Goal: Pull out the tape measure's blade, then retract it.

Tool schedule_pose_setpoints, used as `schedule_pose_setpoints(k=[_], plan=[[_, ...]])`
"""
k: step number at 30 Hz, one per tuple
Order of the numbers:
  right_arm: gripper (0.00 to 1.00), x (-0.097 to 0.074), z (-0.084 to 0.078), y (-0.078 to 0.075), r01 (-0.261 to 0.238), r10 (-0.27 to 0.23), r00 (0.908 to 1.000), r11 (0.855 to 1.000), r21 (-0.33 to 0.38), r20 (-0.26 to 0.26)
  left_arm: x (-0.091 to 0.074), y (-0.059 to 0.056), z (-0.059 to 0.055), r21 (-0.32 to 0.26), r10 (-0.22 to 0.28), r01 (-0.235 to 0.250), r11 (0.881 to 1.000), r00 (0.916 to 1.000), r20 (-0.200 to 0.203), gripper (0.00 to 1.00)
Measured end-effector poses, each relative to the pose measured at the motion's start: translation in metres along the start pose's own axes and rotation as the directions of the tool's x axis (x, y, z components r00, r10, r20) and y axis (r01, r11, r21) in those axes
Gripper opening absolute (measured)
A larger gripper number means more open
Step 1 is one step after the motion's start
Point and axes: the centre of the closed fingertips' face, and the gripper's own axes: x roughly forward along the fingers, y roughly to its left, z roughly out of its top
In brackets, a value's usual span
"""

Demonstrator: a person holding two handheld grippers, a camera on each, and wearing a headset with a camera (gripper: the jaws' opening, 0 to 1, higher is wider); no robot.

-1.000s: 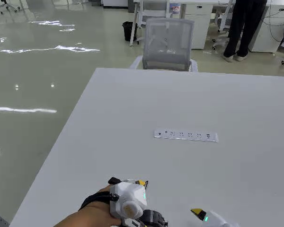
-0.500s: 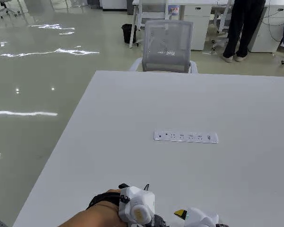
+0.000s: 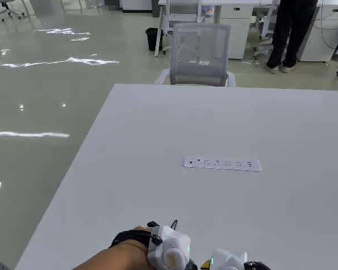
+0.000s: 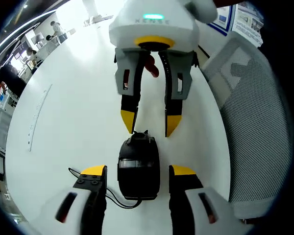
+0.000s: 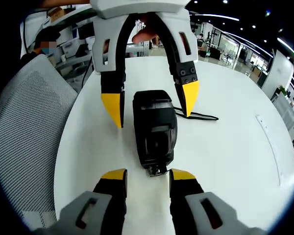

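Black plastic tape measure lies on the white desk, blade looks fully in; left gripper and right gripper flank opposite ends, jaws open, nothing gripped, so pull-out and retract both pending.

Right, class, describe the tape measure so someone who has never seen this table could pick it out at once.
Start at the white table; at its near edge the left gripper and right gripper face each other, open. Between their yellow tips lies the tape measure: the one chunky black case, trailing a thin cord, unlike the flat white power strip.
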Motion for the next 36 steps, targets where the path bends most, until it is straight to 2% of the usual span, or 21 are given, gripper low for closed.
schedule_pose_setpoints(k=[6,9,12,14,16,18,20,21,22,23,27,29,31,34,36], plan=[[0.32,0.002,0.001,-0.006,-0.004,0.004,1.0,1.0,-0.008,-0.007,0.003,0.001,-0.002,0.01,0.002,-0.001,1.0,0.9999,-0.014,0.43],[0.31,0.002,0.001,-0.009,-0.007,0.007,0.9999,1.0,-0.012,-0.015,0.004,0.002,-0.002,0.046,0.007,-0.006,0.999,0.9997,-0.025,0.37],[0.25,0.004,0.002,-0.003,-0.054,0.054,0.9985,0.998,-0.022,-0.011,0.008,-0.001,-0.003,0.053,-0.002,0.003,0.999,0.9995,-0.032,0.35],[0.24,0.008,0.0,-0.007,-0.052,0.051,0.9985,0.998,-0.03,-0.021,0.01,-0.002,-0.004,0.053,-0.011,0.014,0.999,0.9991,-0.04,0.33],[0.22,0.008,0.003,-0.009,-0.057,0.056,0.9982,0.998,-0.028,-0.022,0.012,-0.002,-0.005,0.068,-0.001,0.004,0.998,0.9991,-0.043,0.33],[0.21,0.01,0.001,-0.009,-0.07,0.068,0.9969,0.997,-0.03,-0.04,0.013,0.0,-0.005,0.056,0.006,-0.003,0.998,0.9989,-0.047,0.33],[0.19,0.01,-0.001,-0.008,-0.082,0.077,0.995,0.994,-0.069,-0.063,0.013,0.0,-0.004,0.046,0.009,-0.007,0.999,0.9991,-0.042,0.33],[0.17,0.01,-0.005,-0.013,-0.067,0.053,0.9932,0.988,-0.139,-0.104,0.014,0.0,-0.005,0.041,0.008,-0.007,0.999,0.9995,-0.031,0.33],[0.16,0.012,-0.005,-0.008,-0.093,0.077,0.9914,0.984,-0.152,-0.105,0.014,0.001,-0.005,0.027,0.009,-0.008,1.0,0.9997,-0.021,0.33],[0.15,0.012,-0.005,-0.008,-0.087,0.072,0.991,0.987,-0.135,-0.113,0.014,0.0,-0.005,0.016,0.008,-0.007,1.0,0.9998,-0.016,0.32],[0.14,0.014,-0.005,-0.007,-0.111,0.083,0.9826,0.979,-0.169,-0.166,0.015,-0.001,-0.004,0.021,0.013,-0.012,1.0,0.9996,-0.027,0.32],[0.15,0.015,-0.005,-0.008,-0.11,0.08,0.9808,0.981,-0.163,-0.178,0.017,-0.001,-0.004,0.021,0.019,-0.019,1.0,0.9993,-0.032,0.32],[0.15,0.015,-0.006,-0.009,-0.107,0.084,0.9796,0.987,-0.123,-0.183,0.017,0.0,-0.004,0.022,0.023,-0.022,1.0,0.9991,-0.036,0.32],[0.16,0.015,-0.006,-0.008,-0.118,0.089,0.9758,0.983,-0.14,-0.2,0.018,0.0,-0.005,0.013,0.02,-0.02,1.0,0.9989,-0.043,0.33],[0.16,0.015,-0.006,-0.009,-0.125,0.1,0.9744,0.985,-0.118,-0.201,0.018,0.0,-0.005,0.013,0.019,-0.019,1.0,0.9986,-0.049,0.33]])
